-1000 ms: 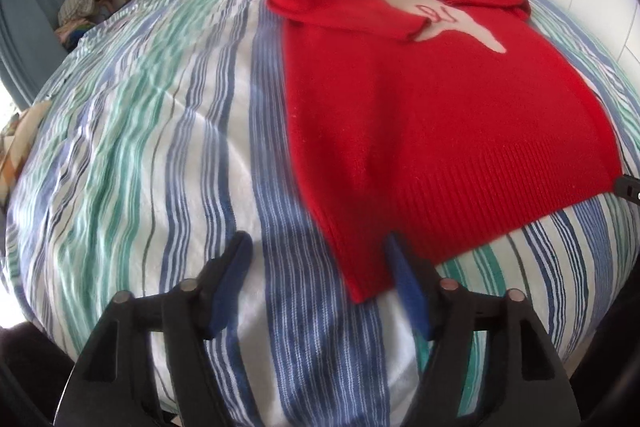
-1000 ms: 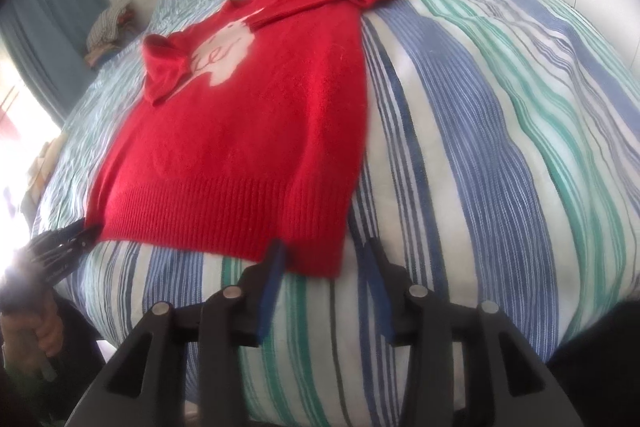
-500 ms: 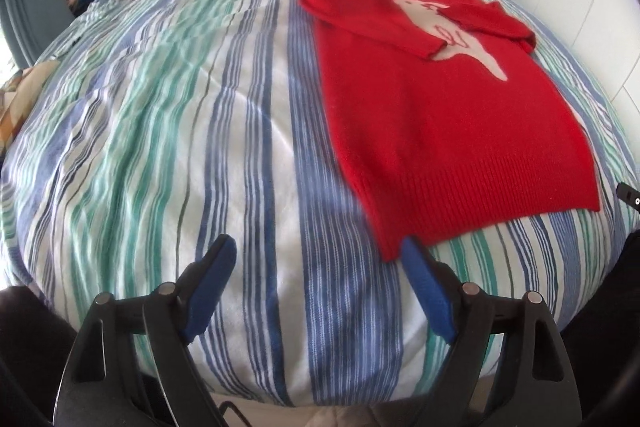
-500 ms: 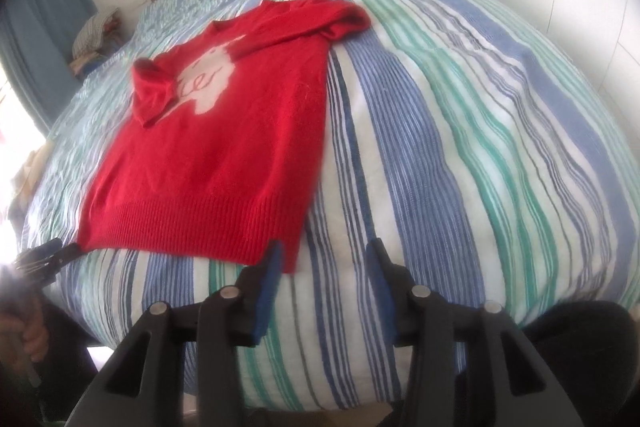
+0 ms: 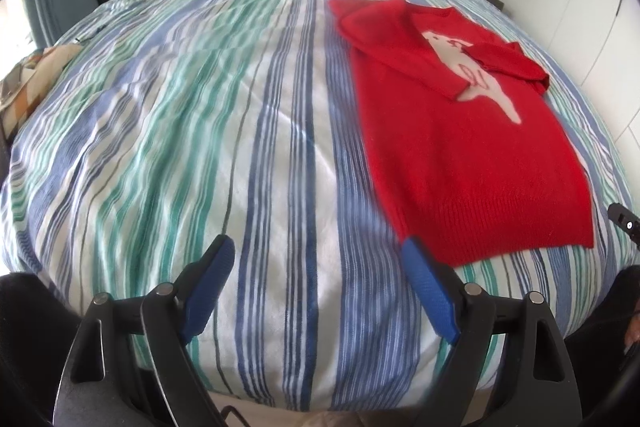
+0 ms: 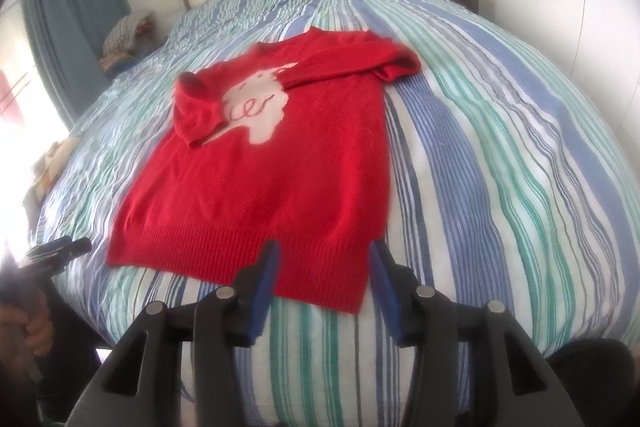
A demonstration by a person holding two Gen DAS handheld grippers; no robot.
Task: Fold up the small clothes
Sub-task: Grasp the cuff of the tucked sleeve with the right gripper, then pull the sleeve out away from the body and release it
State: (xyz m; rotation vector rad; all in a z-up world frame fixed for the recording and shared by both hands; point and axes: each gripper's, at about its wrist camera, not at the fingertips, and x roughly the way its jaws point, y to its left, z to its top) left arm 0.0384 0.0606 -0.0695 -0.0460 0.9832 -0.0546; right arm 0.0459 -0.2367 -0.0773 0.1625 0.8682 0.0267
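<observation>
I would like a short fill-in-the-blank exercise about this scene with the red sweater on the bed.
1. The sweater is ____ in colour.
2. Both its sleeves are folded ____ the chest.
3. The sweater lies on a ____ bedsheet.
4. The left gripper and the right gripper both have their jaws ____.

Missing words: red; across; striped; open

The left gripper (image 5: 316, 259) is wide open and holds nothing. The right gripper (image 6: 324, 259) is open too, its blue fingers (image 6: 264, 279) apart and empty.
</observation>
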